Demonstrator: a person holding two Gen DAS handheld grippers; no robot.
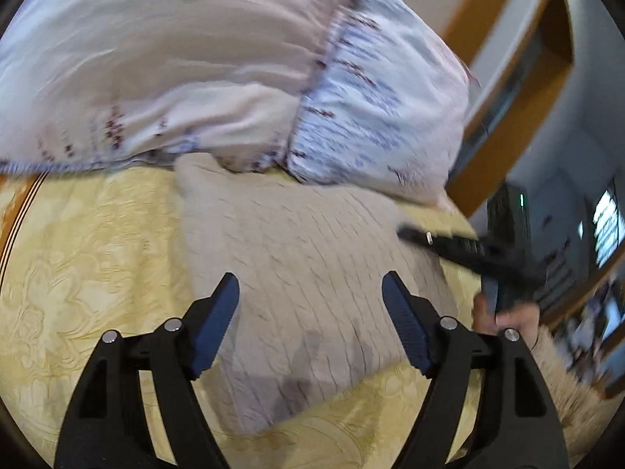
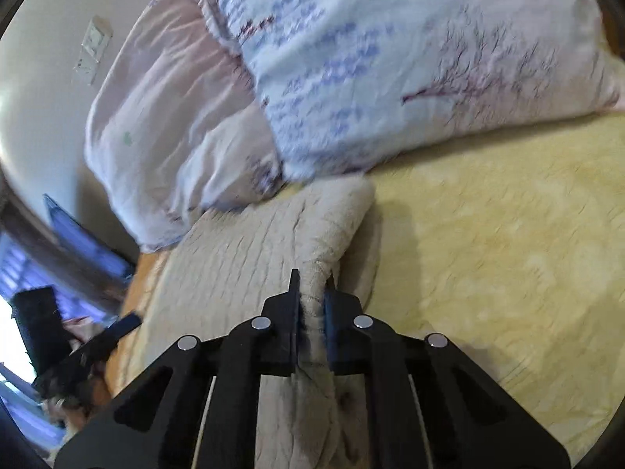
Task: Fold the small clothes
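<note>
One beige garment (image 2: 250, 258) fold pinched in right jaws, left jaws spread above it

A beige ribbed knit garment (image 1: 297, 273) lies spread on the yellow bedspread (image 1: 97, 273), its far corner touching the bedding pile, one edge bunched and lifted in a ridge.

2 close wrist views, shared garment (image 1: 297, 273)
</note>
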